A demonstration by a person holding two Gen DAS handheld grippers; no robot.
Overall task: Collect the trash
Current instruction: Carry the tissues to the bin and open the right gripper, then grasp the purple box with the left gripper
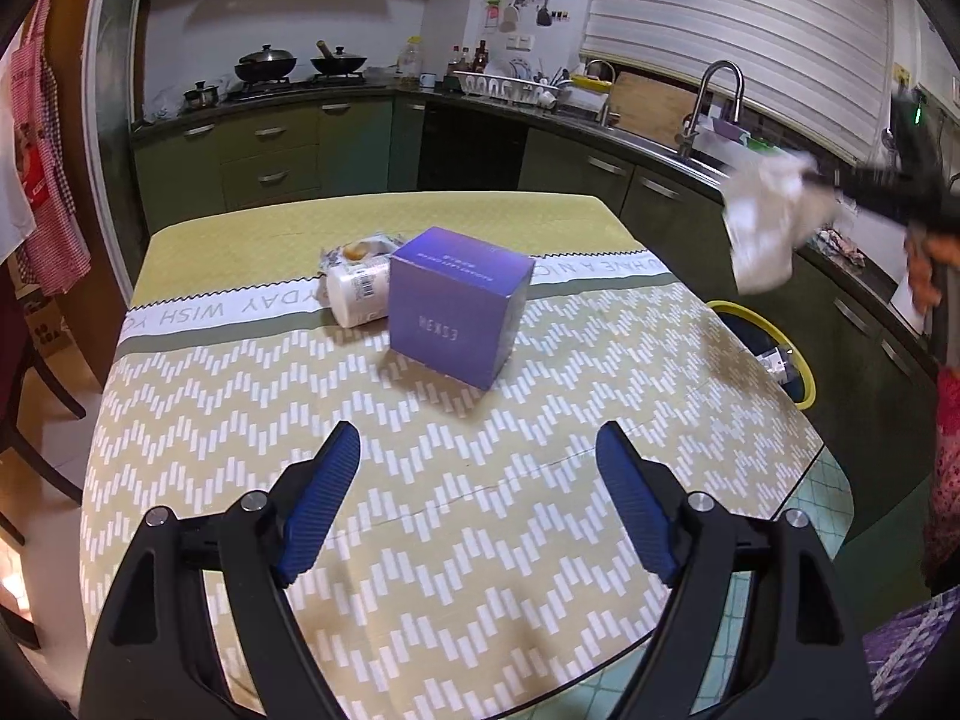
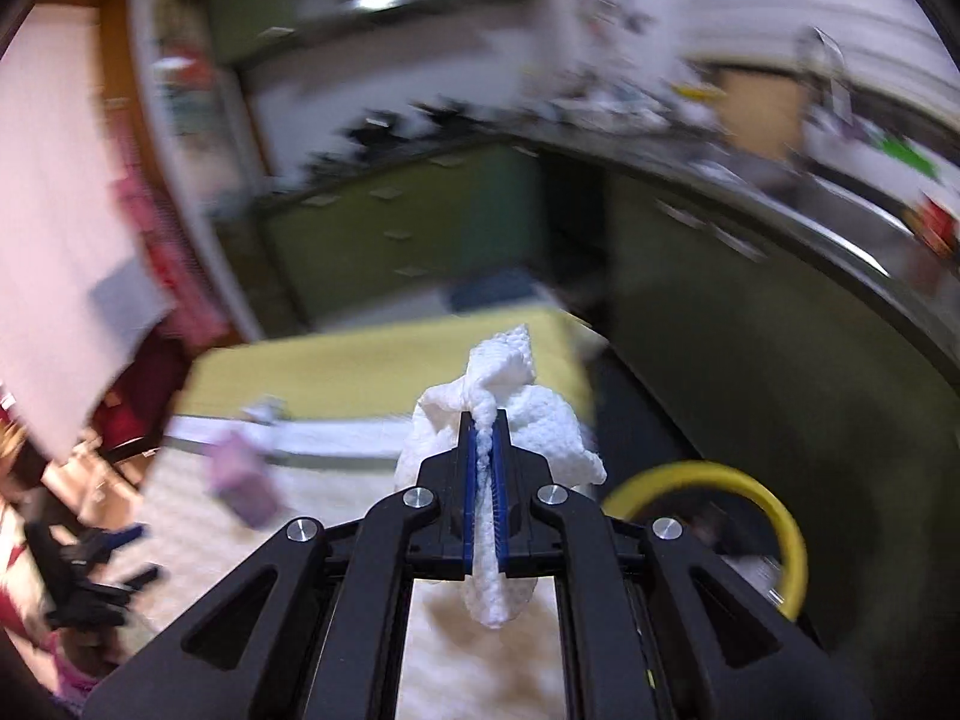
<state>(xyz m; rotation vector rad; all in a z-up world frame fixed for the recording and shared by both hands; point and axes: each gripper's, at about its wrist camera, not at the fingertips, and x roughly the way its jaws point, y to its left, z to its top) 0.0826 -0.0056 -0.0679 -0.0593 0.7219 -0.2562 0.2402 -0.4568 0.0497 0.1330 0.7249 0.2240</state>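
A purple box [image 1: 459, 306] stands on the table's patterned cloth [image 1: 420, 510]. A white bottle [image 1: 360, 294] lies on its side behind it, beside a crumpled wrapper [image 1: 360, 249]. My left gripper [image 1: 478, 450] is open and empty, low over the near part of the table. My right gripper [image 2: 487, 420] is shut on a crumpled white paper towel [image 2: 498, 408], held in the air past the table's right edge; it also shows blurred in the left wrist view [image 1: 774, 216]. A yellow-rimmed bin [image 1: 774, 348] stands on the floor right of the table, also seen in the right wrist view [image 2: 780, 516].
Green kitchen cabinets and a counter with a sink and tap [image 1: 714, 102] run behind and to the right. Pans sit on the stove [image 1: 294, 69]. A dark chair [image 1: 24, 408] stands left of the table. The right wrist view is blurred by motion.
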